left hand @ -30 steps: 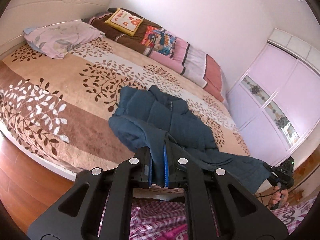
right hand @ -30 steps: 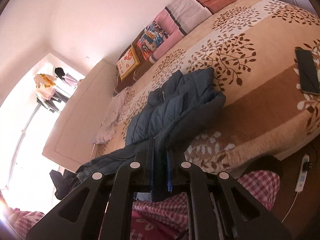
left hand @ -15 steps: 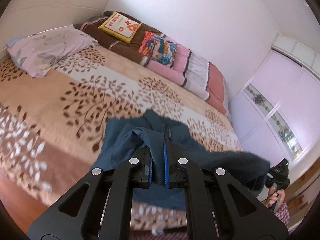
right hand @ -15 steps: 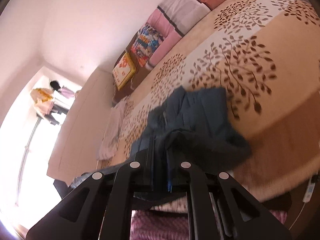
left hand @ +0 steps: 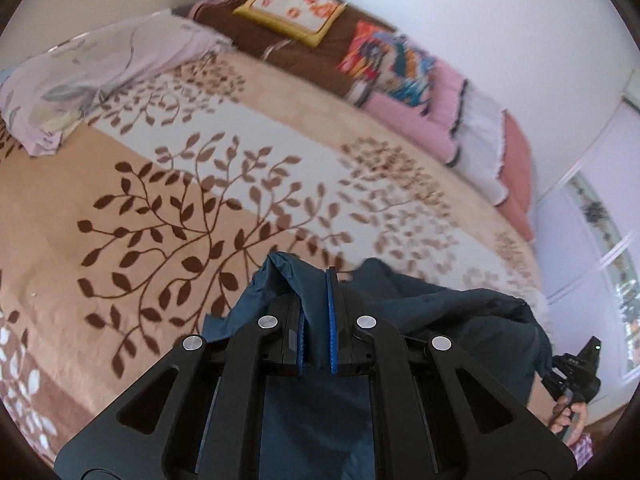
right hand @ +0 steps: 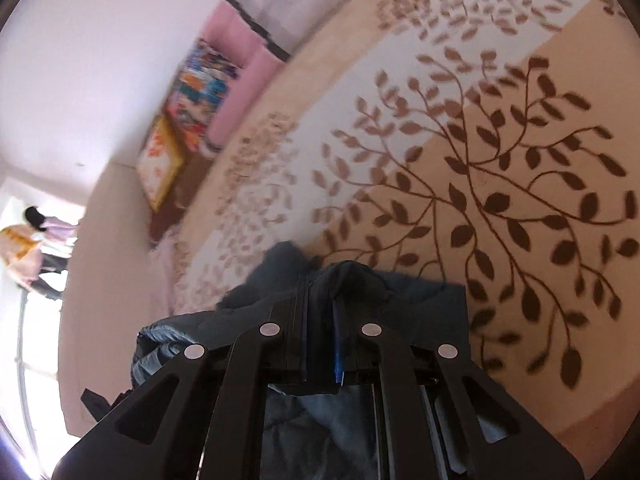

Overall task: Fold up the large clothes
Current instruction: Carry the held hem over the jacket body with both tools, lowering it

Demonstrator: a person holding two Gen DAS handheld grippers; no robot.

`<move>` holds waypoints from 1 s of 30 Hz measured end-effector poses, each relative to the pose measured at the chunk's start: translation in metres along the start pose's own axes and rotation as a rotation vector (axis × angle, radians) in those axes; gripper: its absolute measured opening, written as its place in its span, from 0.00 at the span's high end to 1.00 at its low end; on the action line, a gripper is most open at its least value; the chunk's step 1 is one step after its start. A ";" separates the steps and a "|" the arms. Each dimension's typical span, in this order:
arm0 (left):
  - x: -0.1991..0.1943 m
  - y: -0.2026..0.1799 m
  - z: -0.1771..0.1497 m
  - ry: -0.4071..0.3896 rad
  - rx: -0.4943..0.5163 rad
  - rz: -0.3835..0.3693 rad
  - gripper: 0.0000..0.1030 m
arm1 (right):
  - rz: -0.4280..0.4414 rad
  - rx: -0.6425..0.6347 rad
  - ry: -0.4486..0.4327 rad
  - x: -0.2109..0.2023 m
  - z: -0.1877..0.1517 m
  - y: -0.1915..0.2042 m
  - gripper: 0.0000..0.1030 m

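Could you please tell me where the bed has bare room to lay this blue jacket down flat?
The leaf-print blanket lies bare between the lilac pillow and the jacket. It is crowded along the wall: yellow cushion, colourful cushion, folded pink quilt.

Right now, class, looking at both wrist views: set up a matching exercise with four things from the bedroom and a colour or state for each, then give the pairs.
Things:
1. jacket
2. square cushion
3. blanket
4. pillow

Descriptions:
A. pale lilac, floral
B. dark blue, clamped in both grippers' fingers
C. yellow-edged, on the brown bedding
D. tan, with a brown leaf pattern

Pairs: 1-B, 2-C, 3-D, 4-A
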State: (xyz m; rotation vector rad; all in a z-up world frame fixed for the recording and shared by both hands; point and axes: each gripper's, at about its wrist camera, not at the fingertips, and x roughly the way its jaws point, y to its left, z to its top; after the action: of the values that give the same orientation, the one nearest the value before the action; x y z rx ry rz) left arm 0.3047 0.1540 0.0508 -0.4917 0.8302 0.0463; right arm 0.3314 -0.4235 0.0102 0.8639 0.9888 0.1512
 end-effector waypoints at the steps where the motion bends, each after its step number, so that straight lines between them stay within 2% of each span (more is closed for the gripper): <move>1: 0.014 0.002 0.000 0.013 -0.006 0.017 0.92 | -0.012 0.003 0.007 0.009 0.003 -0.002 0.90; 7: 0.063 0.017 -0.005 0.076 -0.083 0.086 0.86 | -0.100 -0.005 0.071 0.063 0.013 -0.017 0.89; 9: 0.065 0.019 -0.006 0.088 -0.111 0.079 0.81 | -0.102 0.016 0.093 0.069 0.013 -0.021 0.84; 11: 0.059 0.021 -0.005 0.076 -0.129 0.048 0.65 | -0.061 0.029 0.091 0.065 0.013 -0.022 0.73; 12: 0.051 0.022 -0.003 0.055 -0.140 0.037 0.59 | -0.028 0.027 0.089 0.060 0.014 -0.021 0.63; 13: 0.046 0.022 -0.001 0.030 -0.145 0.036 0.44 | -0.014 0.027 0.084 0.057 0.015 -0.019 0.49; 14: 0.035 0.022 0.000 -0.009 -0.146 0.039 0.30 | 0.005 0.026 0.066 0.049 0.016 -0.017 0.40; 15: 0.025 0.021 0.001 -0.050 -0.141 0.033 0.28 | 0.013 0.021 0.041 0.041 0.017 -0.014 0.27; 16: 0.019 0.020 0.002 -0.065 -0.134 0.024 0.28 | 0.013 0.016 0.012 0.033 0.017 -0.011 0.26; 20: 0.003 0.011 -0.005 -0.037 -0.074 0.012 0.28 | 0.034 -0.024 -0.045 0.002 0.014 -0.001 0.26; 21: -0.001 0.006 -0.010 -0.031 -0.037 0.017 0.28 | 0.033 -0.049 -0.049 -0.004 0.010 0.003 0.29; 22: -0.003 0.002 -0.015 -0.027 -0.005 0.023 0.28 | 0.031 -0.078 -0.050 -0.009 0.004 0.007 0.39; 23: -0.006 -0.002 -0.021 -0.020 0.035 0.037 0.29 | 0.014 -0.116 -0.043 -0.012 -0.005 0.012 0.43; 25: -0.007 -0.010 -0.040 0.005 0.127 0.079 0.44 | 0.003 -0.165 0.004 -0.008 -0.025 0.019 0.59; 28: 0.001 -0.012 -0.063 0.065 0.219 0.160 0.68 | -0.015 -0.228 0.074 0.009 -0.056 0.023 0.76; 30: 0.011 -0.002 -0.076 0.114 0.236 0.226 0.73 | -0.046 -0.236 0.107 0.020 -0.069 0.019 0.79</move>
State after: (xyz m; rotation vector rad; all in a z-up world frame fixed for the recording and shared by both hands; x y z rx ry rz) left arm 0.2603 0.1174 0.0003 -0.1784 0.9871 0.1282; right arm 0.2942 -0.3621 -0.0073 0.6222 1.0657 0.2713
